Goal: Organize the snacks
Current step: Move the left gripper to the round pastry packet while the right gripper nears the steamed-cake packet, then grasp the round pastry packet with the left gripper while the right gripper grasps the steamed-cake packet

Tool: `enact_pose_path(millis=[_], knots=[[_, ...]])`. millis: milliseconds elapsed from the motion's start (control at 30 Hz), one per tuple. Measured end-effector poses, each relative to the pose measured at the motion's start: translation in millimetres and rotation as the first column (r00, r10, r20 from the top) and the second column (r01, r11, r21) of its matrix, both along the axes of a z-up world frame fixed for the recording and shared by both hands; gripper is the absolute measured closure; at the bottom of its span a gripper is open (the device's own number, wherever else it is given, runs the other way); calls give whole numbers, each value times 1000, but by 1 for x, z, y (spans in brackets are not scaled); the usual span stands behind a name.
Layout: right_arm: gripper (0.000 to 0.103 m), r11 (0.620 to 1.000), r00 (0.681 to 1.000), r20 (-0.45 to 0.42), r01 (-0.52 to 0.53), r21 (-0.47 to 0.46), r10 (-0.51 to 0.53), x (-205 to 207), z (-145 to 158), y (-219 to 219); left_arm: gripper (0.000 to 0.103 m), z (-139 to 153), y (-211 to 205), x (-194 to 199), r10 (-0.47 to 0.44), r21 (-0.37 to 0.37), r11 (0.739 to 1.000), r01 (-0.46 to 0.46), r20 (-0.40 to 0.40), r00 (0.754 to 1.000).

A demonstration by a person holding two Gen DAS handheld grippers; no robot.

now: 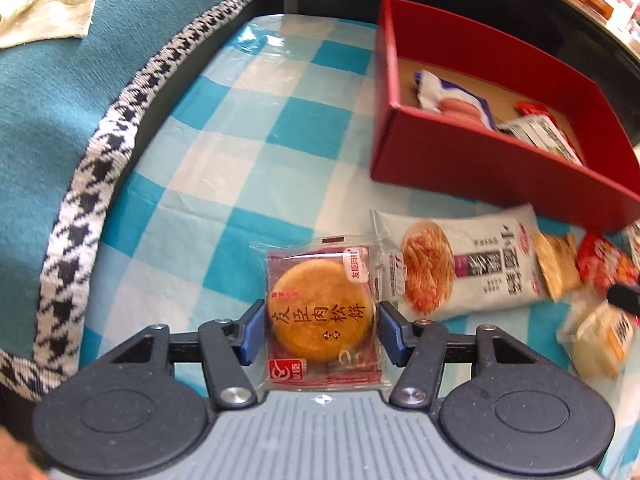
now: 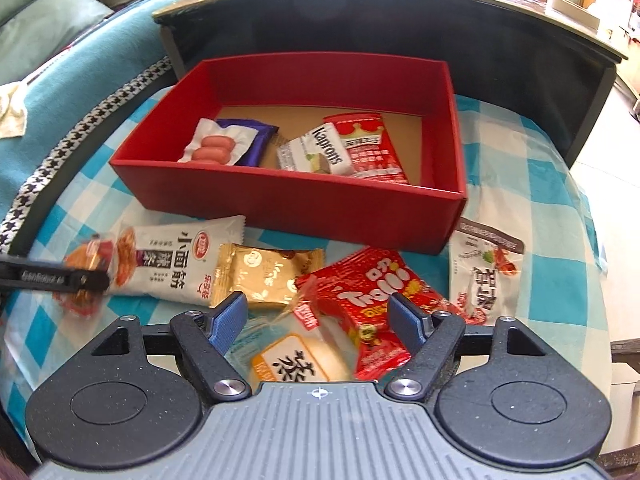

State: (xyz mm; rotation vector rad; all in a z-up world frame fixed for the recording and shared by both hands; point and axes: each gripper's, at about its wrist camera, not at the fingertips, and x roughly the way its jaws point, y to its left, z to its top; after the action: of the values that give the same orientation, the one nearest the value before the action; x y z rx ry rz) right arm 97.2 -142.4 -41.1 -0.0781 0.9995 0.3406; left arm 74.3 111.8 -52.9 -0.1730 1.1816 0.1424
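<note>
A round meat floss pastry in a clear wrapper [image 1: 320,312] lies on the checked cloth. My left gripper [image 1: 322,332] straddles it, and both blue pads touch the wrapper's sides. That same gripper shows as a black finger [image 2: 52,278] at the left of the right wrist view. My right gripper [image 2: 318,322] hangs open over a white steamed cake packet [image 2: 296,360] and a red Trolli packet [image 2: 368,300], and neither pad touches them. The red box [image 2: 288,200] behind them holds a sausage packet [image 2: 216,146], a Naprons wafer [image 2: 320,152] and a red crown packet [image 2: 370,148].
A white noodle-snack packet [image 2: 176,260], a gold packet [image 2: 264,276] and a white crayfish-print packet [image 2: 484,272] lie loose in front of the box. A teal blanket with houndstooth trim [image 1: 80,200] borders the left. A dark shelf [image 2: 360,20] rises behind the box.
</note>
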Motion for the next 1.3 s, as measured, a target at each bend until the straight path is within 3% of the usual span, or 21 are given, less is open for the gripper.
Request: enact_pose_path(millis=[133,300,533,667,800,933,1167,1300], knots=[[18,1000,1000,-8,27,-9,-27,1,-1,-8,17,2,-10,-17,-53,-32,998,53,-14,998],[17,998,998,4,-67,-11,67,-3,-3,4,17,0,-20,-30,-93,-71,993,91,-27,995],[16,987,988,-39,-154,-43,152,-19,-10,24,17,1,-16,-30,-77,-94,993,74,-27,997],[18,987,980,-120,-158,10,158,-42,-9,20,16,2,-17,-31,-82,-95,992,79,-32,996],[17,990,986,-91,-140,-14,138,-59,0,14,14,3,-20,-30,-83,-101,992,80,-29,996],[15,993,988,-99,-118,-2,117,-48,-4,9,9,2,-24,-28,-83,-95,992,80,-31,996],[16,978,969,-155,-203,-44,194,-36,-30,34,3,-4,-31,-26,-87,-54,995,85,-34,996],[14,977,976,-119,-193,-91,182,-40,-35,43,0,-6,-35,-25,-100,-31,995,99,-32,995]])
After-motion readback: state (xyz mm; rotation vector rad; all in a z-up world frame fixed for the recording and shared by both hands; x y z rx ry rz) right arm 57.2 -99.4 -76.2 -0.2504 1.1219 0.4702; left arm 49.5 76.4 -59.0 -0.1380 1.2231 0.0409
